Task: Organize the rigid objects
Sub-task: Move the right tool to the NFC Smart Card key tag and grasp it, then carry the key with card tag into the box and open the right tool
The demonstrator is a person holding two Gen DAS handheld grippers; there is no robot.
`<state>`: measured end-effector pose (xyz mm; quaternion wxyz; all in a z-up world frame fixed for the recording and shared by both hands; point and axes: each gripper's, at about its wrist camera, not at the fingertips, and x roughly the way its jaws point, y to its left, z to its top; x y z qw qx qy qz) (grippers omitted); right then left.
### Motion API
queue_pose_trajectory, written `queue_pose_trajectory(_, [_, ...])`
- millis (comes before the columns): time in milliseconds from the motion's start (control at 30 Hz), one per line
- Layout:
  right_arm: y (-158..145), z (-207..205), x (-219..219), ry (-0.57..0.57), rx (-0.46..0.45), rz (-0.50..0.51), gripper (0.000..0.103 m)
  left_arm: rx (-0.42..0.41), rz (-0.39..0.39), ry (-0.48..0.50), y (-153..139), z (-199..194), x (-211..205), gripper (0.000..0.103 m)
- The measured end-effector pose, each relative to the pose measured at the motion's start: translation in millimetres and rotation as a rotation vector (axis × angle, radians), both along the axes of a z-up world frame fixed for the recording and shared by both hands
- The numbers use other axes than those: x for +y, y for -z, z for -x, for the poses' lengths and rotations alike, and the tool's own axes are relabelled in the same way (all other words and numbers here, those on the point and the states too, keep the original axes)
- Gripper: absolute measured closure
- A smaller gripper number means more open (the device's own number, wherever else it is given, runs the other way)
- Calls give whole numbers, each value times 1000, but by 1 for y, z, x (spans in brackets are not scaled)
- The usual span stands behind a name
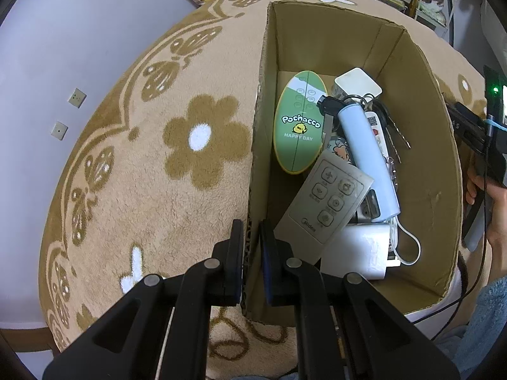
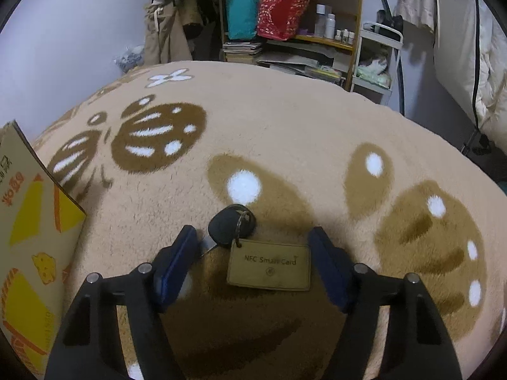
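Note:
My left gripper (image 1: 252, 237) is shut on the near left wall of an open cardboard box (image 1: 259, 95), one finger outside and one inside. The box holds a green oval Pochacco case (image 1: 299, 126), a grey Midea remote (image 1: 326, 202), a pale blue bottle (image 1: 367, 155), a white cup (image 1: 358, 84), keys and other small items. My right gripper (image 2: 253, 243) is open, low over the blanket. Its fingers straddle a black key (image 2: 229, 224) with a tan NFC Smart Card tag (image 2: 269, 267) lying between them.
The beige blanket (image 1: 158, 174) with brown flowers and butterflies covers the surface. The box's printed outer wall (image 2: 28, 237) stands at the left of the right wrist view. Cluttered shelves (image 2: 285, 25) stand beyond the far edge. My right hand and its gripper body (image 1: 484, 158) show beside the box.

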<state>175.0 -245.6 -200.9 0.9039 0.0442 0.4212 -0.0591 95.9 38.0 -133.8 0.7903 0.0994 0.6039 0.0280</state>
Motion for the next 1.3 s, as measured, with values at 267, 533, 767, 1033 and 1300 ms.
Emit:
queue_pose_trajectory(267, [-2, 12, -15, 10, -24, -110, 50, 1, 0, -6, 0, 0, -1, 92])
queue_pose_trajectory(533, [-14, 22, -15, -2, -77, -172, 50, 1, 6, -9, 0, 1, 1, 92])
queue_pose_trajectory(767, [-38, 30, -6, -20, -117, -170, 50, 3, -3, -9, 1, 1, -1, 92])
queue_pose_trajectory(1033, [-70, 38, 10, -62, -180, -233, 50, 5, 1, -16, 1, 1, 0, 92])
queue_pose_trajectory(1300, [-127, 51, 26, -141, -332, -272, 50, 7, 6, -27, 0, 0, 0, 92])
